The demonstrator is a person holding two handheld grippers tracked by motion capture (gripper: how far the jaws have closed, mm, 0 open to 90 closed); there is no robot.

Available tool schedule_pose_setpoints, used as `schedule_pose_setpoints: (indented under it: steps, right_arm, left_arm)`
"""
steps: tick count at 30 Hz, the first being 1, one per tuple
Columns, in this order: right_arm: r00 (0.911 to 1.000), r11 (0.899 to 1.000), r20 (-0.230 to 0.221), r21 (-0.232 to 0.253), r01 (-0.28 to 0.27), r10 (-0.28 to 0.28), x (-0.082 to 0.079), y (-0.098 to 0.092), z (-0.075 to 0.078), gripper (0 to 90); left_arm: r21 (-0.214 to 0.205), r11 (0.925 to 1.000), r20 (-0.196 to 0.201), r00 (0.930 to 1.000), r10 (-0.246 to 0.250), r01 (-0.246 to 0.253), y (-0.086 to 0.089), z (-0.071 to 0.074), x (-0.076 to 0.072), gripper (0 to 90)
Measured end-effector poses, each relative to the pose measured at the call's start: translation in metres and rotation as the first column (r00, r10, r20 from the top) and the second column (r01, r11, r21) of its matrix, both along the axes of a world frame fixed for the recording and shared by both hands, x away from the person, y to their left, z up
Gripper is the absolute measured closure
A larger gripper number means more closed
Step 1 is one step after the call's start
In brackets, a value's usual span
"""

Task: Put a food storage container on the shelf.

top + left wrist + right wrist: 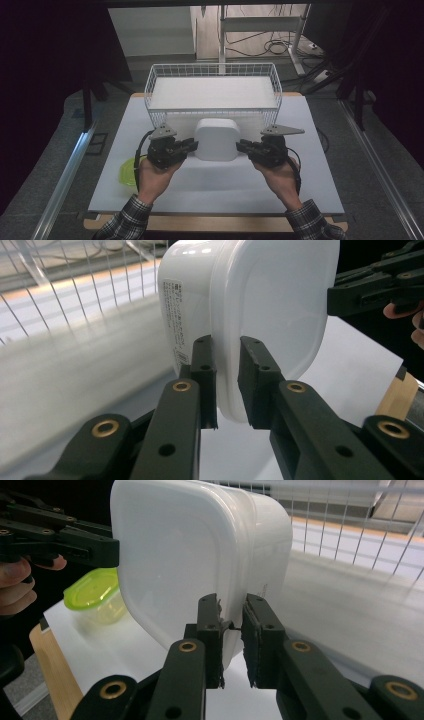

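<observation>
Black jaws of left gripper (227,385) and right gripper (232,640) clamp opposite rims of the white lidded container (217,139); rim sections between the pads hidden, label print (172,315) illegible

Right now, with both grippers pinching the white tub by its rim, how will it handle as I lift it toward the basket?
The white tub looks like thin plastic, so probably light. Its glossy rim could slip between the left gripper and right gripper, which clamp only narrow edges. Held at two opposite sides, it may swing or flex, so lift both evenly over the wire basket.
</observation>
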State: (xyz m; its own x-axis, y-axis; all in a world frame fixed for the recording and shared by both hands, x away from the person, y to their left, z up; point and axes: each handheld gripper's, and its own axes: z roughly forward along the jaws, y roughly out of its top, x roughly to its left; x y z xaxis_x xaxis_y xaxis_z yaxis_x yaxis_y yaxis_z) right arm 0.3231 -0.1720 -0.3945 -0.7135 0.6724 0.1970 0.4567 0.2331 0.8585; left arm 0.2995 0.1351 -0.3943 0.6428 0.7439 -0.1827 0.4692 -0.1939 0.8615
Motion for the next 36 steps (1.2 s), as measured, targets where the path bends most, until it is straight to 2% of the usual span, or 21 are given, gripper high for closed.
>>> schedule_pose_setpoints:
  steps: [7,18,24,29,36]
  right_arm:
    - [0.9998,1.000,0.022,0.019,-0.002,0.002,0.008,0.002,0.016,78.6]
    - [0.9979,1.000,0.065,0.027,-0.008,0.007,0.024,0.010,0.045,78.5]
    - [0.9958,1.000,0.091,0.028,-0.007,0.004,0.033,0.014,0.061,78.6]
    - [0.9938,1.000,0.112,0.022,-0.007,0.005,0.044,0.017,0.076,78.6]
    - [0.9940,0.999,0.109,0.039,0.001,-0.005,0.064,0.017,0.087,78.4]
  left_arm:
    - [-0.010,0.9998,0.033,0.9993,0.015,-0.015,0.003,0.017,0.006,78.7]
    - [-0.044,0.9984,0.056,0.9977,0.038,-0.036,0.010,0.042,0.020,78.6]
    - [-0.066,0.9970,0.064,0.9970,0.044,-0.040,0.014,0.056,0.032,78.5]
    - [-0.067,0.9967,0.074,0.9959,0.052,-0.047,0.016,0.068,0.042,78.5]
    - [-0.071,0.9958,0.069,0.9956,0.063,-0.058,0.014,0.079,0.062,78.4]
